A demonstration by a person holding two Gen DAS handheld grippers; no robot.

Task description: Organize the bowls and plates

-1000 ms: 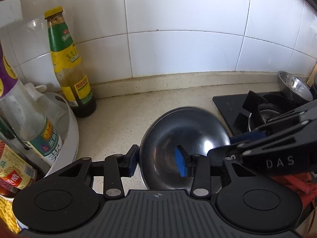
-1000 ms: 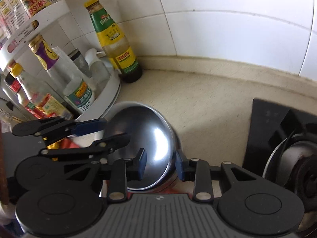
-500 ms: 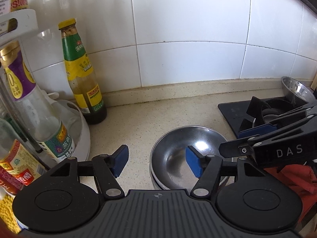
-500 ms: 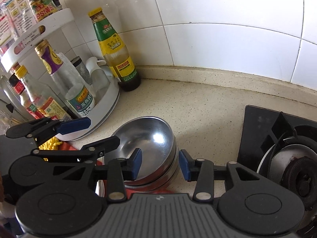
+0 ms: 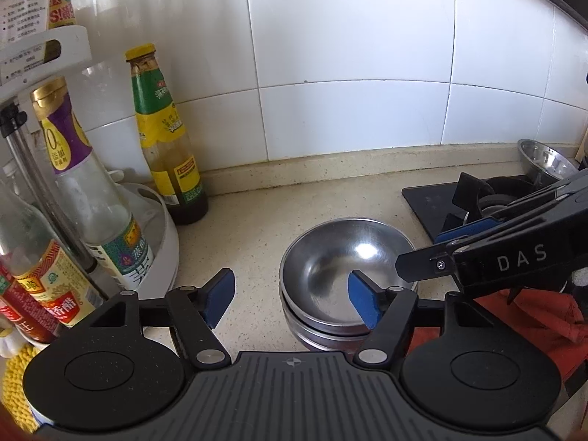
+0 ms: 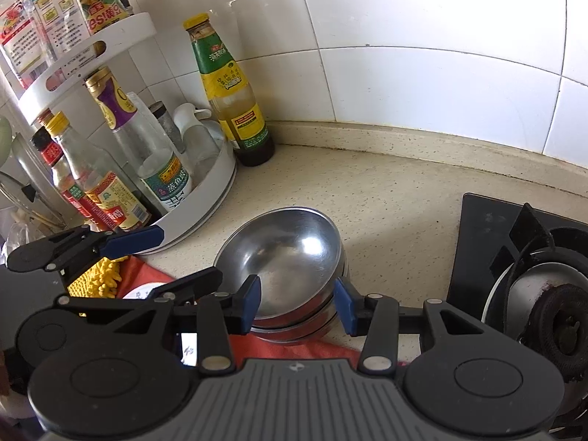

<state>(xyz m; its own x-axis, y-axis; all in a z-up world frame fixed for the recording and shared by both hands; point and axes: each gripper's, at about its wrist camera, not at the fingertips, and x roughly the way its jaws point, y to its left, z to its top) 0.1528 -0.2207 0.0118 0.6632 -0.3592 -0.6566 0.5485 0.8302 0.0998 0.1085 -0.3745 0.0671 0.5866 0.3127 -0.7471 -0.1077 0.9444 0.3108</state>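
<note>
Both tongs point down at a slant toward the bench. The left tongs (image 5: 292, 299) have just been opening and stand wide, gripping nothing; one blue pad hangs over the stack of steel bowls (image 5: 343, 268), the other over bare bench (image 5: 257, 228). The right tongs (image 6: 297, 303) have also just been opening; they are narrower, with the stack's rim between the pads, seemingly not pressed. The letters "DAS" show on their side in the left view. The stack stands on the bench beside the stove (image 6: 488, 235). Farther back, a green-labelled sauce bottle (image 5: 167, 139) stands at the tiled wall; its writing is too small to read.
</note>
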